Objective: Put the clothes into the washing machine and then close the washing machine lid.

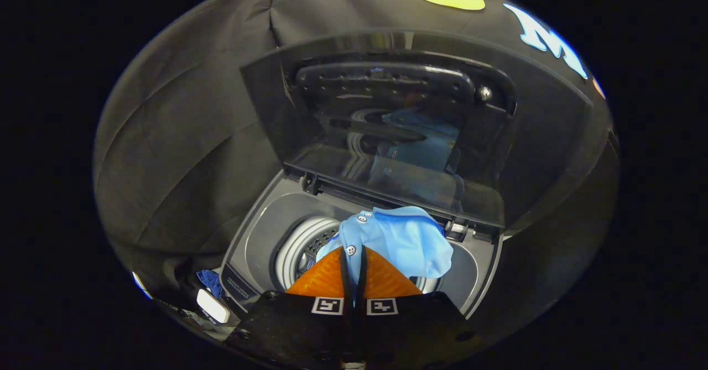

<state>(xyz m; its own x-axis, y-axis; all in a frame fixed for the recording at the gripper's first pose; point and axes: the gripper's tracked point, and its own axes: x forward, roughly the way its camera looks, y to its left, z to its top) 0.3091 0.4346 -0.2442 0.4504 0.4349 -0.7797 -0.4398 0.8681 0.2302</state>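
- The light blue shirt (401, 243) hangs bunched from the gripper (354, 255), whose fingers are pressed together on a fold near its buttoned placket; the cloth sits just above the drum opening (301, 248).
- The washing machine (260, 232) stands open, its lid (387, 132) upright behind the drum (the shirt reflects in its glass).
- Loading is the step in hand: the shirt must go lower into the drum before letting go.
- Whether any cloth already lies inside is hard to tell; closing the lid comes afterward.
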